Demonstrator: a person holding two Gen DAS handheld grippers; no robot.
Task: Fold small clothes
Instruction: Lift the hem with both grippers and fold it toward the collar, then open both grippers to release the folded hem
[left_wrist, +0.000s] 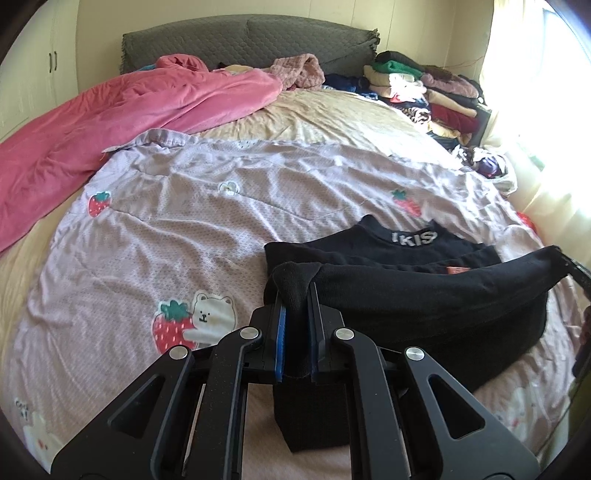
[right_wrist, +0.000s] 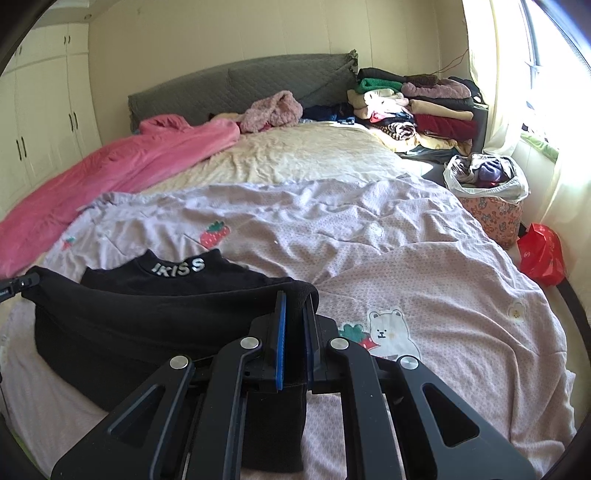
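A small black top (left_wrist: 406, 291) with white letters on its collar (left_wrist: 413, 237) lies on the lilac strawberry-print quilt (left_wrist: 184, 229). My left gripper (left_wrist: 295, 291) is shut on the near left corner of its hem and holds it lifted. My right gripper (right_wrist: 294, 306) is shut on the near right corner of the same black top (right_wrist: 147, 314). The hem hangs stretched between the two grippers, folded up toward the collar (right_wrist: 180, 266). The right gripper's tip shows at the right edge of the left wrist view (left_wrist: 576, 273).
A pink blanket (left_wrist: 110, 110) lies at the far left of the bed. Stacked folded clothes (right_wrist: 417, 107) sit at the far right by the headboard. A floral basket of clothes (right_wrist: 487, 192) and a red bag (right_wrist: 541, 254) stand beside the bed on the right.
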